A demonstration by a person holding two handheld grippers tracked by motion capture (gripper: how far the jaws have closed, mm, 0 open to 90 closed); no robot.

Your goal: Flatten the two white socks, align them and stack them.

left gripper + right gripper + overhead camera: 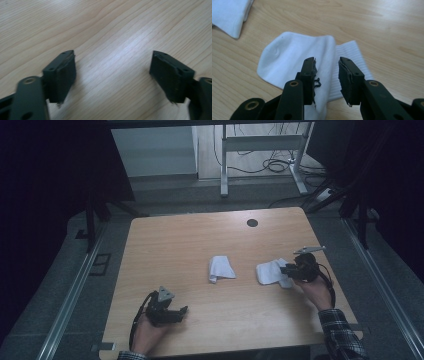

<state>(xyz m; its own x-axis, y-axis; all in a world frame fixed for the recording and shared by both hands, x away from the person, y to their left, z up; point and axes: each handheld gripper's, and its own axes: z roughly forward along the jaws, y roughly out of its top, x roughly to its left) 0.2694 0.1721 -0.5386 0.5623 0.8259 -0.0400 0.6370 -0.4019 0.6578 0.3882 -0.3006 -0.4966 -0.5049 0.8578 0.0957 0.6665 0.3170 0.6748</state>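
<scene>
A: White ribbed cotton, folded over on itself: that sock (312,62) lies flat on the pale wood-grain table (200,320), right under the right gripper (327,62). Why do the jaws sit over it like that?

B: They stand a little apart, straddling the line where the smooth foot part overlaps the ribbed cuff, and nothing is pinched between the pads. It looks like a spot chosen for taking hold of the folded edge, or one just let go.

A: And the second white sock (220,268)?

B: It lies bunched near the table's middle, well apart from the first, in the top left corner of the right gripper view. Probably the pair's other half, waiting its turn.

A: What is the left gripper (113,75) doing?

B: Its jaws are wide apart over bare wood, holding nothing. In the high view it rests low at the near left edge, likely parked clear so the right hand (320,292) can work
</scene>
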